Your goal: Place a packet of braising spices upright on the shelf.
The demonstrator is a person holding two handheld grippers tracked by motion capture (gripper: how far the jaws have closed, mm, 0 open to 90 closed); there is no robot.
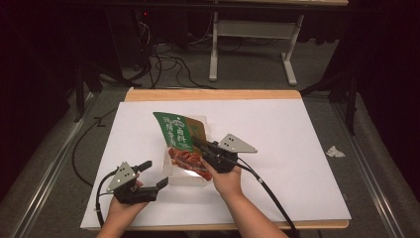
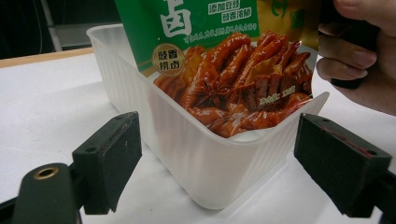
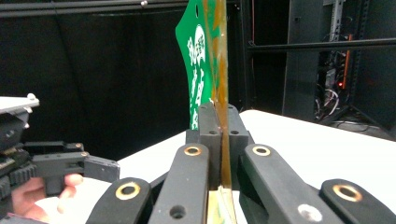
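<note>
A green snack pouch point(image 1: 179, 133) printed with red braised food stands tilted in a translucent plastic tub point(image 1: 185, 179) on the white tabletop. My right gripper point(image 1: 199, 145) is shut on the pouch's right edge; in the right gripper view the jaws point(image 3: 222, 126) pinch the thin pouch point(image 3: 201, 56), which rises edge-on above them. My left gripper point(image 1: 154, 173) stands open just left of the tub. In the left gripper view its jaws point(image 2: 224, 158) straddle the tub's near corner point(image 2: 154, 126) without touching it, and the pouch point(image 2: 224, 70) sits inside.
A white sheet point(image 1: 297, 148) covers the wooden table. A crumpled bit of paper point(image 1: 335, 151) lies on the floor to the right. Cables point(image 1: 163, 64) and a desk frame point(image 1: 252, 29) are beyond the far edge. The left gripper point(image 3: 70, 163) also appears in the right gripper view.
</note>
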